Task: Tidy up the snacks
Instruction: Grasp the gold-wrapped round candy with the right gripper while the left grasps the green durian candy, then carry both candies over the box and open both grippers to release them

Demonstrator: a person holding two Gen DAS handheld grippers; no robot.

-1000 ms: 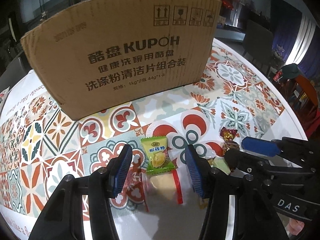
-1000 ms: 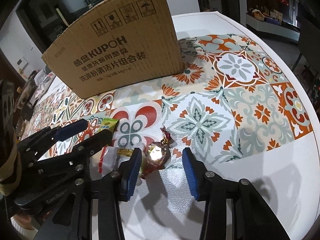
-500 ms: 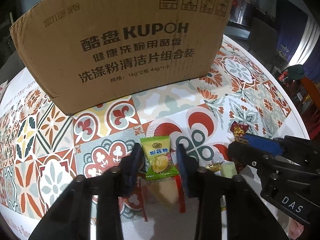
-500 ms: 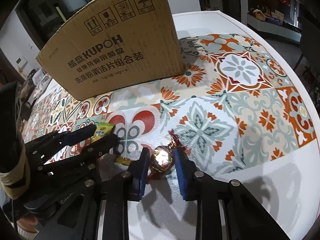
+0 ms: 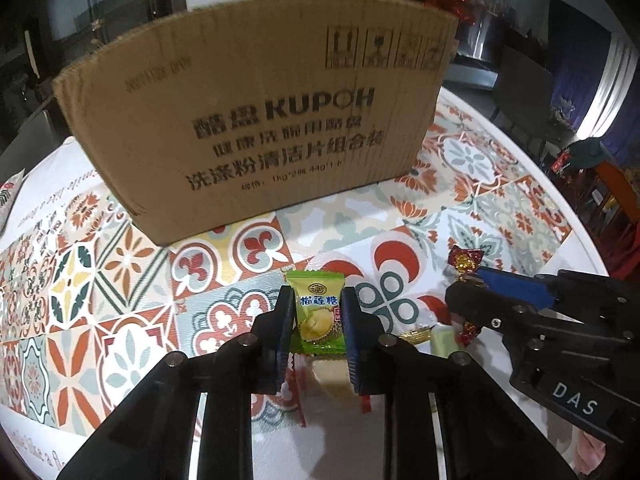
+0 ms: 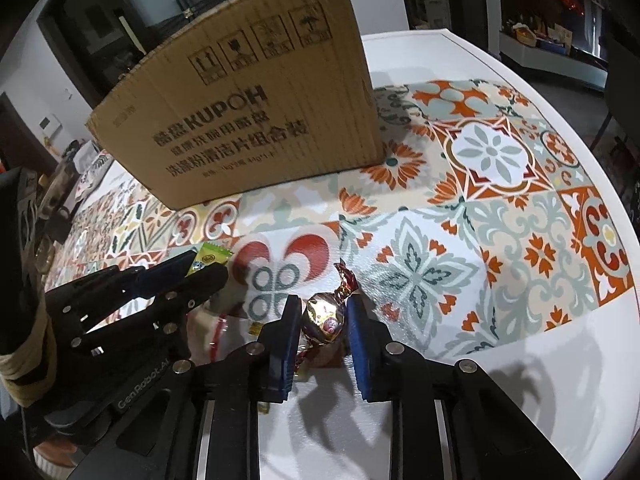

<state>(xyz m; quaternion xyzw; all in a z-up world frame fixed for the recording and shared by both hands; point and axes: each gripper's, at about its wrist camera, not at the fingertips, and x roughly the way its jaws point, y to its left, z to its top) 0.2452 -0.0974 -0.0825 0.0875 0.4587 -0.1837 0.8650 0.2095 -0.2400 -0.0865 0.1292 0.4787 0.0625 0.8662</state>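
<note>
My left gripper [image 5: 316, 320] is shut on a green durian candy packet [image 5: 318, 312], lifted a little off the table. My right gripper [image 6: 322, 320] is shut on a round candy in red-gold foil [image 6: 324, 318]. In the left wrist view the right gripper [image 5: 472, 292] shows at the right with the foil candy's twisted end [image 5: 464, 258]. In the right wrist view the left gripper [image 6: 200, 268] shows at the left with the green packet [image 6: 210, 254]. A large brown cardboard box [image 5: 256, 128] stands behind; it also shows in the right wrist view [image 6: 248, 116].
More snacks lie on the table under the grippers: a clear packet with red edges [image 5: 324, 376], a gold-wrapped sweet [image 5: 416, 336] and a pale green one [image 5: 442, 340]. The patterned tablecloth [image 6: 480, 208] covers a white round table whose edge [image 6: 592, 160] curves at the right.
Both grippers closed from open onto their candies. The left one took the green packet and the right one the foil candy, and both rose slightly.
</note>
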